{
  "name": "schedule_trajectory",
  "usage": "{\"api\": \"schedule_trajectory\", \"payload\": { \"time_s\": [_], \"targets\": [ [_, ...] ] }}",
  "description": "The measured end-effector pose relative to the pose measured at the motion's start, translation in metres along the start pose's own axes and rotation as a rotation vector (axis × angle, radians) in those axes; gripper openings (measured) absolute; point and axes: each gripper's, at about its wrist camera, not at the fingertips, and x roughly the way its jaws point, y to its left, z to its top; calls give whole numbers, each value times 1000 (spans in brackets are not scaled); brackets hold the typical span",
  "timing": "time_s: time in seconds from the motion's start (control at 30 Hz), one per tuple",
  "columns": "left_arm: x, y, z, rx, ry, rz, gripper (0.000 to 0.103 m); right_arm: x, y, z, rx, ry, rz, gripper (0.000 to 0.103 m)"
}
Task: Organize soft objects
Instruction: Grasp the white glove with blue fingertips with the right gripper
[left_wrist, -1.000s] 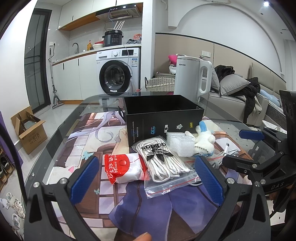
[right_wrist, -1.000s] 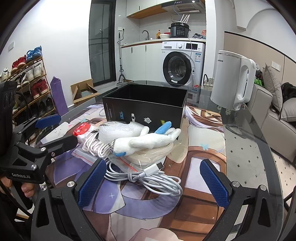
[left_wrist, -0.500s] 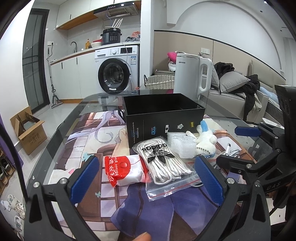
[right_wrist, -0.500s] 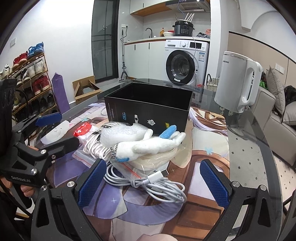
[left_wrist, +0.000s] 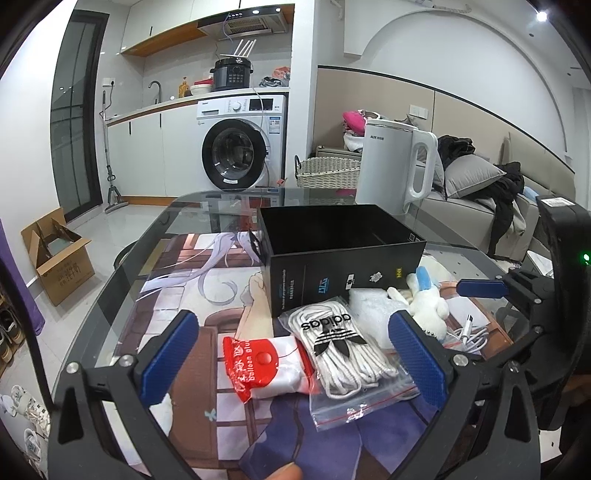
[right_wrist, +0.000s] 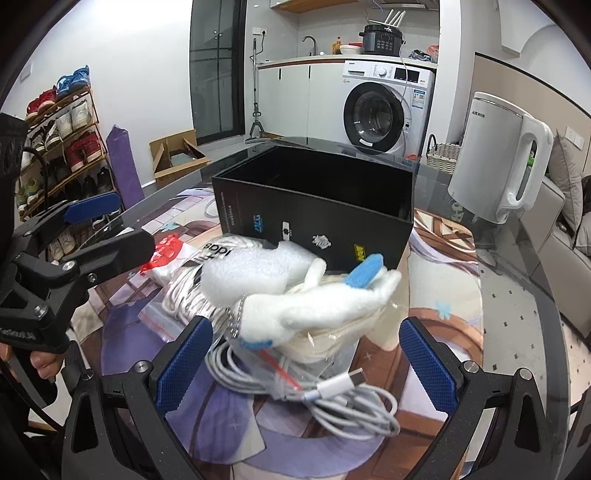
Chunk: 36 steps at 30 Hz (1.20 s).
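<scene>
You held both claws over a glass-topped bench (left_wrist: 122, 266) covered by a printed anime-style mat. Your left claw (left_wrist: 291, 354) stood with its blue-padded fingers wide apart, gripping nothing. Between and just beyond those fingers lay a white packet with a red label (left_wrist: 258, 363) reading "balloon glu", the last letters hidden, beside Chinese characters. Touching its right side was a clear zip bag of white laces (left_wrist: 343, 343) printed with the black "adidas" name and trefoil, seen upside down.

Your right claw (right_wrist: 306, 362) also stood spread open and empty, its fingers either side of a heap of soft things without touching them. In that heap, a white plush toy with a blue ear and a small metal chain (right_wrist: 317, 299) lay on its side atop another clear bag. A white wad of bubbly foam wrap (right_wrist: 251, 269) rested against the toy. A coiled white USB cable (right_wrist: 332, 398) lay nearest the camera.

Behind everything stood an open black cardboard box (left_wrist: 343, 251), upright, with small logos and print too fine to read. Farther back on the bench stood a white electric kettle (right_wrist: 498, 166) marked "AUX". A white front-loading washing machine (left_wrist: 240, 144) stood in the kitchen beyond.
</scene>
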Motion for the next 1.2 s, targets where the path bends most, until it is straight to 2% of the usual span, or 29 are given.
{"api": "schedule_trajectory", "payload": {
  "time_s": [0.13,0.4,0.5,0.7,0.87,0.9,0.97,1.07,1.2],
  "targets": [
    [3,-1,3,-5,4,-4,103,7,-13,0,47,44,30,103],
    [7,-9,6,26,5,-8,103,-6,-45,-10,91,61,-13,103],
    [8,-12,3,43,10,-4,103,-7,-45,-9,103,45,1,103],
    [9,-13,1,46,24,-11,103,5,-46,-3,213,36,57,103],
    [11,-10,1,37,29,-6,103,8,-46,5,208,28,43,102],
    [11,-9,1,36,30,-5,103,9,-48,4,220,31,46,99],
    [13,-9,0,34,33,-3,103,13,-49,4,227,47,63,77],
    [14,-8,-1,33,37,-4,103,15,-48,2,220,59,74,62],
    [15,-8,-2,32,39,-4,103,12,-46,1,210,51,79,50]
  ]
}}
